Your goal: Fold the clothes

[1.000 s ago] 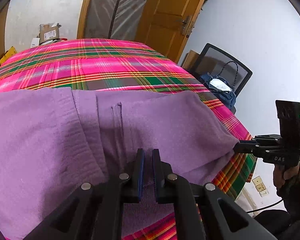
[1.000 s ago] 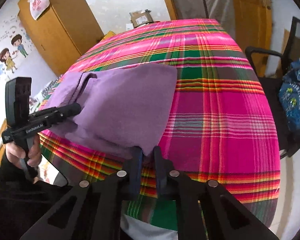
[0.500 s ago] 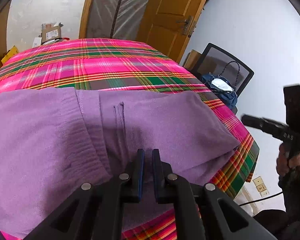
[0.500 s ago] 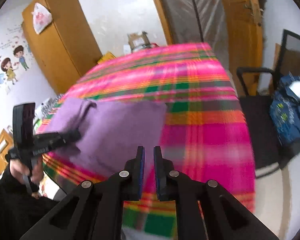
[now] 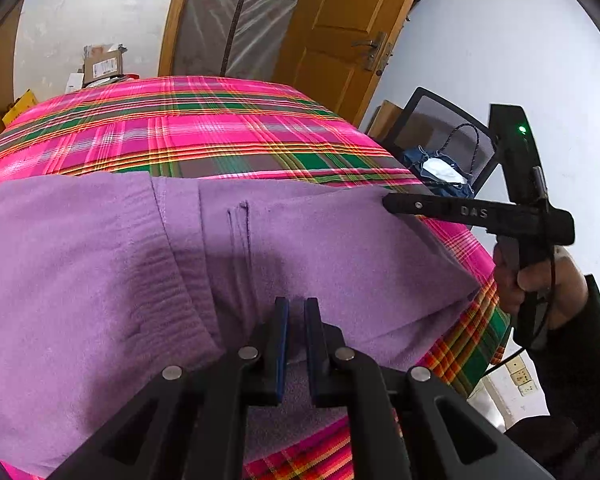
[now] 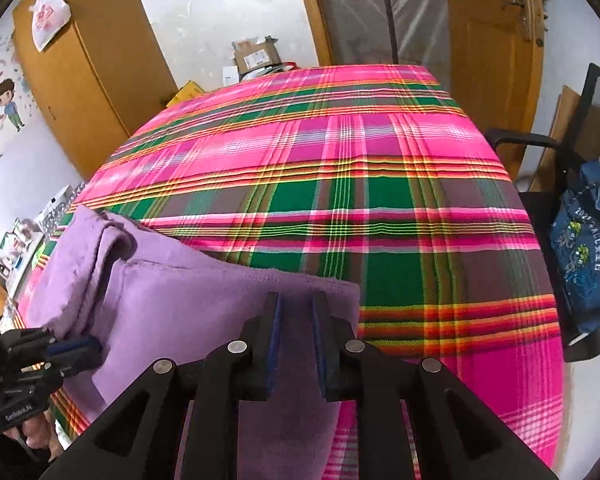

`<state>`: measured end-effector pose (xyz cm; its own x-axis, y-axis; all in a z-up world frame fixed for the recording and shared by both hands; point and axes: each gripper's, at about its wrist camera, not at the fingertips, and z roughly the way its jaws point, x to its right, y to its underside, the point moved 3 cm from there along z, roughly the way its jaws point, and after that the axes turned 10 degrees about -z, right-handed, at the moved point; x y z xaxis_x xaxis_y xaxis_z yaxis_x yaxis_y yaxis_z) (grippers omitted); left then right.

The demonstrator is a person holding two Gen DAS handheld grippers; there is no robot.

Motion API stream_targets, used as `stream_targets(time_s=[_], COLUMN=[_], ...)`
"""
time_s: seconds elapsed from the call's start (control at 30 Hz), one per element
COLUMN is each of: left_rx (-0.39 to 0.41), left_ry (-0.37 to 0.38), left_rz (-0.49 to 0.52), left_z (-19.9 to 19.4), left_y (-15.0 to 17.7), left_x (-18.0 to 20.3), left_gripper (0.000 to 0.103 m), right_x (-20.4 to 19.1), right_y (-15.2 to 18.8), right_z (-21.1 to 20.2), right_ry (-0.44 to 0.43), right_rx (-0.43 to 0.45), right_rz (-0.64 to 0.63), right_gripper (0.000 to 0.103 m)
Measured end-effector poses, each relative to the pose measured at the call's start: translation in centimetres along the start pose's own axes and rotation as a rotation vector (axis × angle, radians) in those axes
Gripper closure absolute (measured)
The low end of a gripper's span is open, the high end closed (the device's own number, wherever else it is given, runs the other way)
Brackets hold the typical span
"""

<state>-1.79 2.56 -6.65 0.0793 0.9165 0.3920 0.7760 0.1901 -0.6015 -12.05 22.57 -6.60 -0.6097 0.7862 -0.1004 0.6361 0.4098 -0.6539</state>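
A purple garment (image 5: 308, 248) lies folded on the pink and green plaid table cloth (image 5: 204, 128), near the table's front edge. My left gripper (image 5: 295, 306) is over the garment's near edge, its jaws a narrow gap apart with nothing between them. My right gripper (image 6: 295, 300) hovers over the garment's far right corner (image 6: 332, 288), jaws slightly apart and empty. The right gripper also shows in the left wrist view (image 5: 392, 203), above that corner. The left gripper shows in the right wrist view (image 6: 76, 350) at the garment's left edge.
A black chair (image 6: 572, 152) with a blue denim bag (image 6: 584, 248) stands right of the table. A wooden door (image 5: 340, 36) and a cardboard box (image 6: 256, 56) are beyond the far edge. A wooden cupboard (image 6: 92, 64) stands at the left.
My right gripper let go of the garment's near right corner, rose, and moved to above its far right corner. The left gripper stayed in place.
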Motion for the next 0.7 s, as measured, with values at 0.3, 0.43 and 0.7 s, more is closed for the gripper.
stream_targets(time_s=[0.3,0.43,0.7], left_rx=[0.015,0.009,0.011], left_ry=[-0.016,-0.026,-0.041], left_rz=[0.015,0.013,0.023], left_z=[-0.2,0.0,-0.1], left_y=[-0.6,-0.4,-0.2], left_x=[0.4,0.2,0.3], left_gripper=[0.096,0.096,0.096], right_x=[-0.4,0.0,0.2], right_y=[1.9,2.8,4.6], right_z=[-2.8,-3.5,-3.9], right_ry=[0.012,-0.002,-0.053], right_rx=[0.006,-0.002,-0.02], right_rz=[0.013,0.034,0.083], right_gripper=[0.063,0.063,0.063])
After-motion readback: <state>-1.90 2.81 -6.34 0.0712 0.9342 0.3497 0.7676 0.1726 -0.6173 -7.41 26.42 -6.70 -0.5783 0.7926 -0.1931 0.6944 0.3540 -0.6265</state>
